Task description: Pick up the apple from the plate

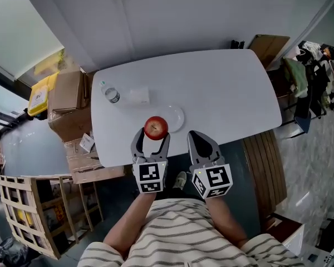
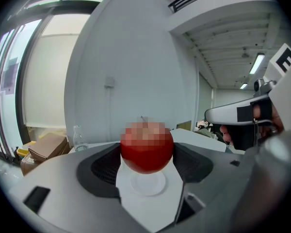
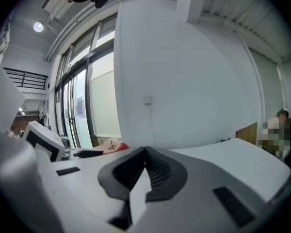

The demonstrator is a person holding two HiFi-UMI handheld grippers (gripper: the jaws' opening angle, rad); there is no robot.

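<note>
Apple gripped at its sides, apparently to lift it

The left hand-held gripper (image 1: 152, 136) clamps the round red apple (image 1: 156, 128) over the small white plate (image 1: 180, 117) on the white table (image 1: 222, 88). The right hand-held gripper (image 1: 203, 142) is clenched and empty.

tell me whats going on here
A person works two handheld grippers over a white table. The left gripper is shut on a red apple, which appears to be held just above the white plate. The right gripper hangs beside it, jaws together and empty.
</note>
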